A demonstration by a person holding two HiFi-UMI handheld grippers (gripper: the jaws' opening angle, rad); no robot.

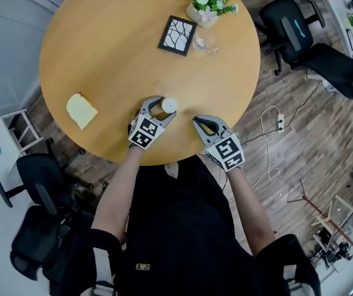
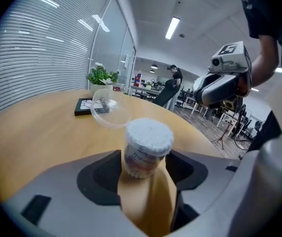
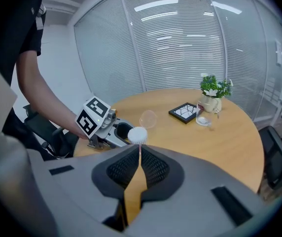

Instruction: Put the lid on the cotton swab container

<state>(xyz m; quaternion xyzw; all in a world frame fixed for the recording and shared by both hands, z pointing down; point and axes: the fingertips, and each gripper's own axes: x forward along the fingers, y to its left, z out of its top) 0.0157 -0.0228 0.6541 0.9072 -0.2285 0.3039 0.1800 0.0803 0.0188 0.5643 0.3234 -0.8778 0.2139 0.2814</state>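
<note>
**Cotton swab container (image 2: 147, 144) stood between the parted jaws of the left tool (image 1: 163, 108)**

The left tool's jaws were held wide apart, and the container (uncapped, its white swab tips showing) was set upright on the bench (image 1: 102, 54) between them, near the edge closest to the person. No pad was seen pressed against it. The right tool (image 1: 202, 122) was held just beside it, jaws together on nothing. The clear lid (image 1: 205, 42) was seen well apart across the bench, beside the flower pot (image 1: 202, 15).
</note>
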